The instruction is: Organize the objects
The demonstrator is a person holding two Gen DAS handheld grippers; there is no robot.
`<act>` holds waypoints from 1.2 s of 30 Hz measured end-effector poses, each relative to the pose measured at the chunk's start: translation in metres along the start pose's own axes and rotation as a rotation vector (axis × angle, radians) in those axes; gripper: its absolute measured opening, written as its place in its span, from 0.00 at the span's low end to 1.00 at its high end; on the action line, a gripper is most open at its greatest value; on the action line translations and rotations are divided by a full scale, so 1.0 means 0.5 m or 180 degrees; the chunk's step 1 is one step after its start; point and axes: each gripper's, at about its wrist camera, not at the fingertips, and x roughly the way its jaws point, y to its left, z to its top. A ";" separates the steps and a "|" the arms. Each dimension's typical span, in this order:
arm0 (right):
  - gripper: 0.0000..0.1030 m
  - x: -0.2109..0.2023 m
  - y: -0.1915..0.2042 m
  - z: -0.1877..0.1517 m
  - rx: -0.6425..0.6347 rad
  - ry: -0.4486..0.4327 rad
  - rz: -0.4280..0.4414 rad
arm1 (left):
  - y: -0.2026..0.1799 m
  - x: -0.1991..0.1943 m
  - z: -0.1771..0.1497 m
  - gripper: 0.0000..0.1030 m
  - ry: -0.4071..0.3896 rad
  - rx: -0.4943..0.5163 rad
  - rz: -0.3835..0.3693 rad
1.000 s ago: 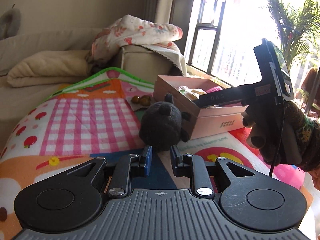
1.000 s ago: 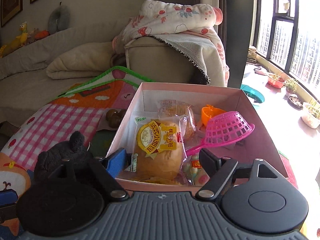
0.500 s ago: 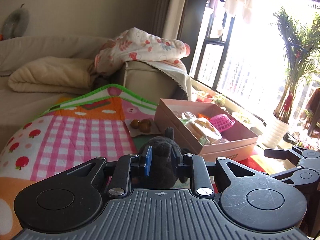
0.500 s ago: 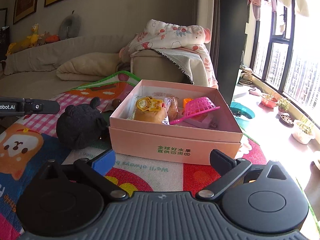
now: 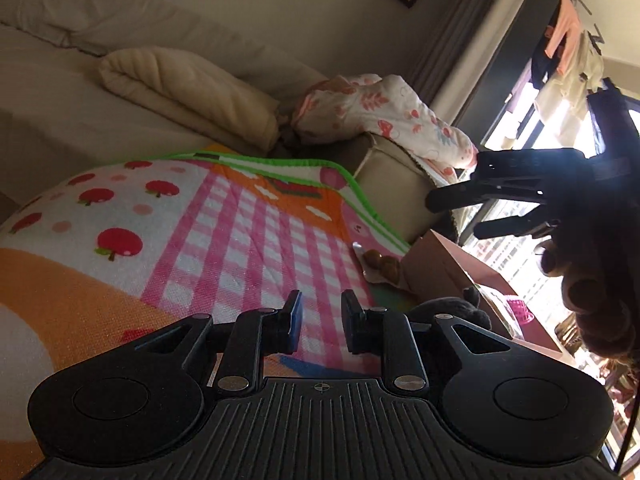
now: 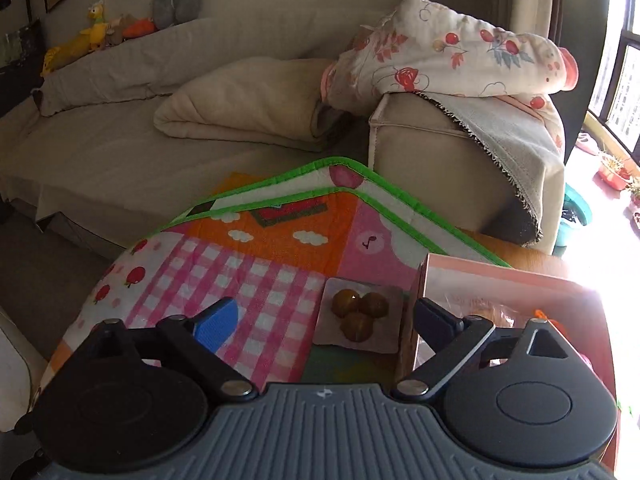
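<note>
Sorting step, approach phase: right tongs (image 6: 324, 320), spread wide and empty, are held above the packet of three brown balls (image 6: 359, 313) lying on the play mat (image 6: 256, 280) just beside the pink box (image 6: 504, 276); left tongs (image 5: 321, 322), narrowly parted, are empty; a descent onto the packet is judged next.

Both wrist views low over play mat (image 5: 256, 216), facing sofa (image 6: 160, 148); left view tilted.

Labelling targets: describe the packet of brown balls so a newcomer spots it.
Find the colourful play mat in front of the sofa. By its pink box lies a clear packet, the only thing holding three round brown balls.
</note>
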 end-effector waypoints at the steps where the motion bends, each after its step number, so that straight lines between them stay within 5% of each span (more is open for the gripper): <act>1: 0.70 0.042 0.007 0.023 0.0023 0.0143 -0.0049 | 0.001 -0.004 0.000 0.22 -0.0044 -0.0003 -0.0044; 4: 0.42 0.164 0.009 0.071 0.0175 0.0539 -0.0290 | -0.007 -0.009 -0.004 0.22 -0.0051 0.0080 -0.0126; 7: 0.40 0.247 0.004 0.082 0.0091 0.0605 -0.0739 | -0.007 -0.009 -0.004 0.22 -0.0061 0.0050 -0.0158; 11: 0.31 0.277 0.009 0.072 -0.0007 0.0772 -0.0802 | 0.004 -0.006 -0.002 0.22 -0.0015 -0.0072 -0.0146; 18: 0.29 0.203 0.044 0.010 -0.0171 0.0945 -0.0546 | 0.008 -0.004 0.001 0.22 -0.0008 -0.0111 -0.0092; 27: 0.30 0.023 0.087 -0.182 -0.0402 0.0961 0.0064 | -0.009 0.001 0.000 0.22 0.0021 0.0057 0.0036; 32: 0.30 -0.062 0.095 -0.282 -0.0679 0.0764 0.0082 | -0.021 -0.015 -0.006 0.22 0.0125 0.0065 0.0022; 36: 0.37 -0.123 0.067 -0.333 -0.0901 0.0417 -0.0249 | -0.044 -0.042 -0.017 0.22 0.0239 0.0144 -0.0087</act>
